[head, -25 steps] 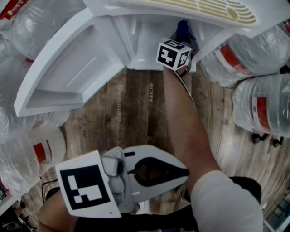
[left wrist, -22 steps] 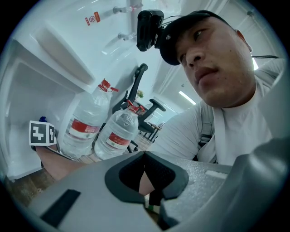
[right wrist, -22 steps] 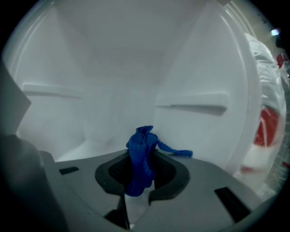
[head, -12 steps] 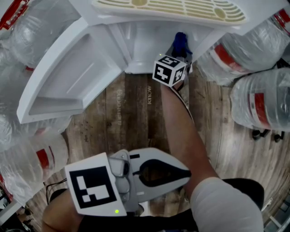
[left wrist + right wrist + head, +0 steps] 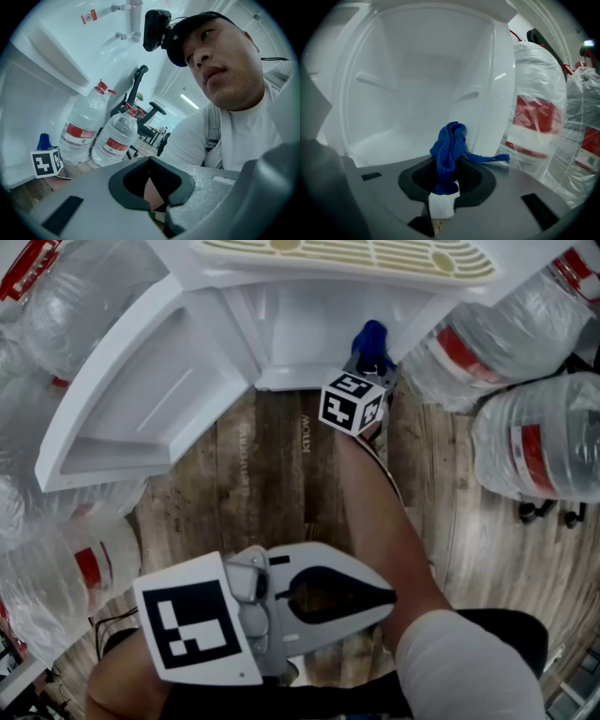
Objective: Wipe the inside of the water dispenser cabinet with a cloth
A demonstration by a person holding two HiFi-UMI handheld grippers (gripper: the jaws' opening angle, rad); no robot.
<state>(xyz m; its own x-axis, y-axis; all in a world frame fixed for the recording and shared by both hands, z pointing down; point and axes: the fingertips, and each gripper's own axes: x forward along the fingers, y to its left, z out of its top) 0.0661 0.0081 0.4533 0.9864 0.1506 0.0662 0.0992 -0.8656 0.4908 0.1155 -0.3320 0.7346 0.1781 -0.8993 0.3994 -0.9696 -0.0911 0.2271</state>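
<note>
Right tongs (image 5: 443, 197) tight around the blue cloth (image 5: 449, 150).

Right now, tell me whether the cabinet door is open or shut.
Open. The door stands swung out leftward, and the cabinet's white inside shows.

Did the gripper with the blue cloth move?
Yes. The right gripper with the blue cloth drew back from the cabinet opening, toward the person.
</note>
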